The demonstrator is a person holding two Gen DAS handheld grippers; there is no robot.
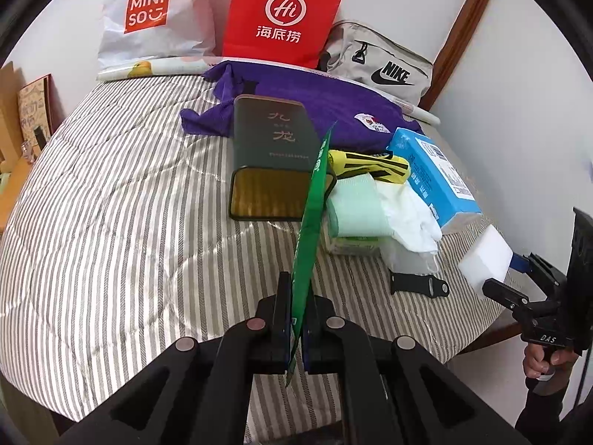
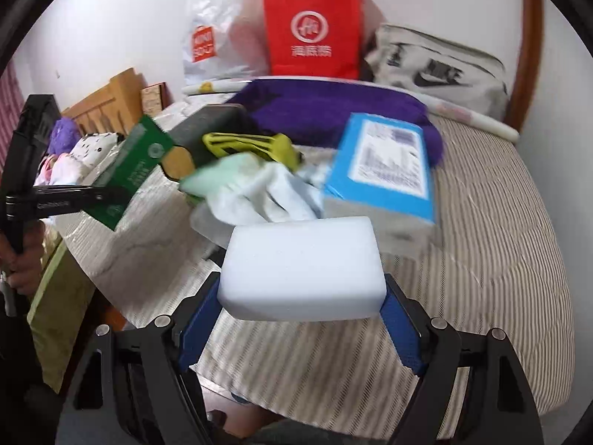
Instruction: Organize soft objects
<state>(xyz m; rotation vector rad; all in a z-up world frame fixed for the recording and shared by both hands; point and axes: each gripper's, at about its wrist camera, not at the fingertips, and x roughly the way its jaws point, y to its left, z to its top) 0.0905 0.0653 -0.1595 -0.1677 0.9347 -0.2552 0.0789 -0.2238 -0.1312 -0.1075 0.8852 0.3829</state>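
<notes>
- Gripping a white sponge block (image 2: 301, 269), the right gripper (image 2: 301, 319) pinches it between its blue pads, low in the centre of the right wrist view; in the left wrist view the same block sits at the right edge of the frame.
- Left gripper (image 1: 295, 328) is closed on a flat green packet (image 1: 310, 215), seen edge-on and rising through the middle of the frame; in the right wrist view it shows at the left.
- Behind both, on the striped bed (image 1: 122, 200), lies a heap: a pale green cloth (image 1: 354, 207), white gloves (image 1: 411, 215), a yellow and black item (image 1: 370, 167) and a blue tissue pack (image 1: 430, 174).
- A dark tin (image 1: 274, 137) stands left of the heap, with a purple garment (image 1: 326, 104) behind it.
- Against the wall at the top: a white shopping bag (image 1: 155, 18), a red paper bag (image 1: 281, 15) and a grey bag (image 1: 378, 63).
</notes>
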